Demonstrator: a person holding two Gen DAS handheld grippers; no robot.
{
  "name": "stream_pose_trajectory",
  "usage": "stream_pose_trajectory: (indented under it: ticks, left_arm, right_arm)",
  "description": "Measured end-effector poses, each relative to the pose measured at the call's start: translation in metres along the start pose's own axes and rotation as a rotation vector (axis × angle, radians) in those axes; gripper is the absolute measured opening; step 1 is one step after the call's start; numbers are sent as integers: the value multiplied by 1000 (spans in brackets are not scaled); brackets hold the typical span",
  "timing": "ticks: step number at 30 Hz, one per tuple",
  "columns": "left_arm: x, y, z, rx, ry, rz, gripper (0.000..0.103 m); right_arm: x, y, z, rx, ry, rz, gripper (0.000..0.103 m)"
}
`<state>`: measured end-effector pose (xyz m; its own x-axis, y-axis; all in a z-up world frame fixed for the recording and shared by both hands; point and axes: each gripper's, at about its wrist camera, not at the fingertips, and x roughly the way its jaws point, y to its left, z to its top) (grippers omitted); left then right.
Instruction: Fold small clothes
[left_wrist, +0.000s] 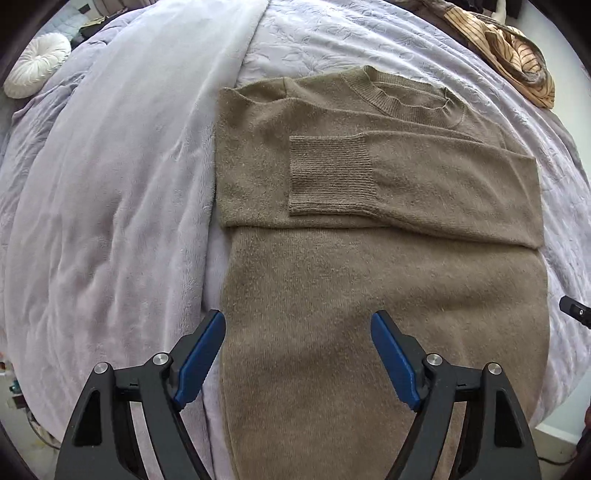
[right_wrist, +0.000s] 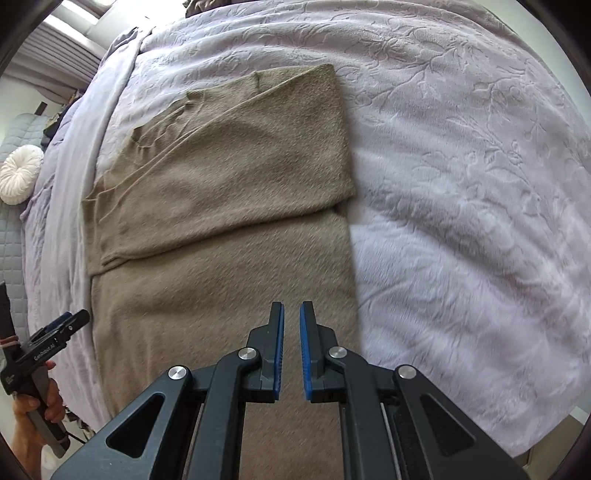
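Note:
An olive-brown knitted sweater (left_wrist: 332, 295) lies flat on the bed, collar (left_wrist: 406, 99) at the far end. Both sleeves are folded across the chest, and a ribbed cuff (left_wrist: 328, 175) lies on top. My left gripper (left_wrist: 297, 321) hangs open above the sweater's lower left part, with nothing between its blue pads. In the right wrist view the sweater (right_wrist: 221, 221) runs up the middle. My right gripper (right_wrist: 291, 306) hovers over its lower right edge with its pads nearly together and nothing between them. A hand (right_wrist: 37, 406) holds the left gripper (right_wrist: 70, 321) at the left edge.
A plush lilac blanket (left_wrist: 110, 184) covers the bed's left side and an embossed lilac bedspread (right_wrist: 461, 184) the right. A round white cushion (left_wrist: 37, 70) lies far left. A striped tan bag or cloth (left_wrist: 509, 55) sits at the far right corner.

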<state>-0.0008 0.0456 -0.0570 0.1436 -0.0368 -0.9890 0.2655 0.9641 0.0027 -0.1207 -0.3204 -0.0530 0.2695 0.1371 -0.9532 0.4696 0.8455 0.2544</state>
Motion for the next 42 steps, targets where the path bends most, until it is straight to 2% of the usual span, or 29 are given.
stream_pose_trajectory:
  ticks: [2,3,4,5,7,8,9,14,18,21,32,42]
  left_arm:
    - [-4,-4,0,5,1,3,82]
    - [-7,-4,0,8,1,2,90]
    - [-10,-5,-2,13,0,4,103]
    - [-15,-7,-3,17,-14,15,103]
    - [-14,-17,5,35,-23,21,103]
    - [-17,-18,5,45,-22,20,103]
    - [-18,-19,5,51,-22,19,103]
    - [-24,-21,7,42,-22,24,103]
    - [-15,-14,5,1,15,52,103]
    - [-10,-12,3,-10,55,19,103]
    - [-28,-22,-13,-47,34,52,103]
    - [-27,-33,-56,-145,59,108,103]
  right_arm:
    - [-5,4,-4,-3,-1,1,9]
    - [-6,5,-5,-4,-1,1,10]
    - [-9,7,-6,-5,-3,3,10]
    - [-12,9,-8,-7,-5,5,12]
    - [-16,12,-8,-10,-13,3,29]
    - [-18,14,-9,-12,-18,1,49]
    - [-21,15,-9,-15,-27,1,60]
    - [-37,26,-6,-59,-83,-33,69]
    - [-43,33,-4,-107,-97,-51,70]
    - [-45,34,-6,-115,-93,-46,70]
    - [-42,21,-17,-103,-48,-8,70]
    - [-31,11,-24,-194,30,39,70]
